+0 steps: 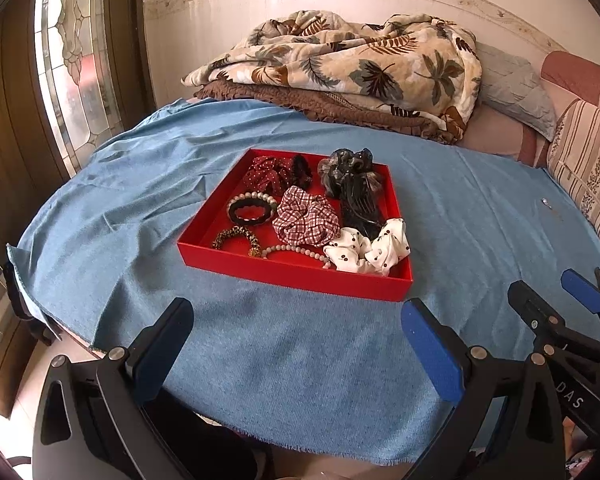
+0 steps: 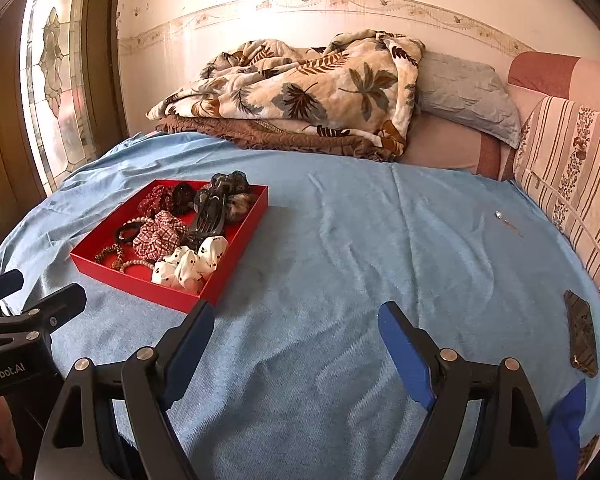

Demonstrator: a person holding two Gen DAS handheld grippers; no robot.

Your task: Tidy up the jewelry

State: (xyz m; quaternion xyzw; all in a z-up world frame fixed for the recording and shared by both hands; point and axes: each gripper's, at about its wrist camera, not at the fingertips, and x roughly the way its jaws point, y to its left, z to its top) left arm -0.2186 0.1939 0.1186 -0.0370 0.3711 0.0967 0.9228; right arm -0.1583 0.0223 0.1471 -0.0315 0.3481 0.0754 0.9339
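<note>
Both the left gripper [image 1: 296, 344] and right gripper [image 2: 296, 344] stand wide and empty. The shallow red cardboard tray [image 1: 300, 280] lies ahead; a small silver earring [image 2: 499, 214] far right risks being overlooked.

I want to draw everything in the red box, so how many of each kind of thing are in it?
In the red tray:
Fabric scrunchies: 4, namely red dotted, red checked, white dotted, grey sheer
Beaded bracelets and bead strands: 3, namely pearl with black ring, brown, pale beads
Black hair claws: 1
Small dark hair tie: 1
Total: 9
</note>
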